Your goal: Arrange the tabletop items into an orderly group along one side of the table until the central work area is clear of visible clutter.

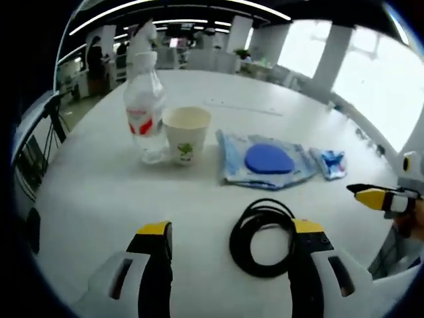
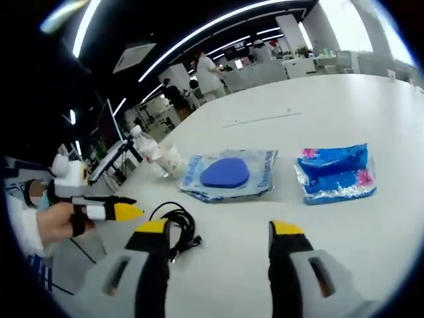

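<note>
On the white table (image 1: pixel 99 192) stand a clear water bottle (image 1: pixel 145 109) with a red label and a paper cup (image 1: pixel 186 135) side by side. A clear bag holding a blue round pad (image 1: pixel 268 159) lies to their right, then a small blue packet (image 1: pixel 332 163). A coiled black cable (image 1: pixel 260 238) lies near my left gripper (image 1: pixel 232 242), which is open just above the table. My right gripper (image 2: pixel 218 238) is open over bare table, with the pad bag (image 2: pixel 227 173) and the blue packet (image 2: pixel 336 173) beyond it and the cable (image 2: pixel 177 227) beside its left jaw.
The other gripper's yellow tip enters each view from the side (image 1: pixel 374 197) (image 2: pixel 112 212), held by a hand. The table runs far back, with a thin strip (image 1: pixel 242 107) lying on it. People (image 2: pixel 209 69) stand at desks behind. Large windows lie to the right.
</note>
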Action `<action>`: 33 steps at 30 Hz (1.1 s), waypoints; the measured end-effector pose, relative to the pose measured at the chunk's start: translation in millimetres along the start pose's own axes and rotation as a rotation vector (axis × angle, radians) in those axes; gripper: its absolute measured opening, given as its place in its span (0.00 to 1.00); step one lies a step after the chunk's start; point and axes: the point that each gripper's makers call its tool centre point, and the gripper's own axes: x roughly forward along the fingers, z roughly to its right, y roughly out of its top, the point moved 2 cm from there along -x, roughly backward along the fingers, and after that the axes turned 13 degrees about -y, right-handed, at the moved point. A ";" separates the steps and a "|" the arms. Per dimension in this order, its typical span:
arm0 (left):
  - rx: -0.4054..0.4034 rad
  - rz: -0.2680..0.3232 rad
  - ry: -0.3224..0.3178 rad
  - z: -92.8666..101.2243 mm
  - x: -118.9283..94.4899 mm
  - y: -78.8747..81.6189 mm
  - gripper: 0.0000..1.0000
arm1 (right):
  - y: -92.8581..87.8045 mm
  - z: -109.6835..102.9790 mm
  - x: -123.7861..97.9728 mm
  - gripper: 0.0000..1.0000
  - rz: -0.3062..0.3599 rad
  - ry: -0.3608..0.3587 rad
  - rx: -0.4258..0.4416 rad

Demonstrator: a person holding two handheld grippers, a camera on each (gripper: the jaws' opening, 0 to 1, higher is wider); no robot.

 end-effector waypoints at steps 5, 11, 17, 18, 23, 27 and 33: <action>0.004 -0.022 0.003 -0.4 4.3 -8.8 0.64 | -6.3 -20.2 10.6 0.57 -0.021 0.038 -0.023; 0.053 -0.007 0.011 -2.6 9.5 -9.9 0.58 | -17.6 -34.3 21.4 0.53 -0.065 0.063 -0.025; 0.065 -0.019 0.001 -2.8 16.2 -15.1 0.57 | -34.4 -41.8 22.2 0.49 -0.128 0.045 0.020; 0.069 -0.021 0.001 -2.9 17.1 -15.7 0.57 | -36.6 -43.7 21.6 0.48 -0.134 0.044 0.048; 0.088 -0.026 -0.012 -1.1 24.1 -17.7 0.52 | -51.2 -53.9 23.2 0.44 -0.191 0.053 0.119; 0.082 -0.019 -0.022 0.6 27.5 -18.4 0.46 | -59.4 -58.8 26.2 0.40 -0.217 0.048 0.134; 0.079 -0.021 -0.026 1.2 31.3 -21.1 0.33 | -63.4 -59.8 32.7 0.34 -0.245 0.032 0.175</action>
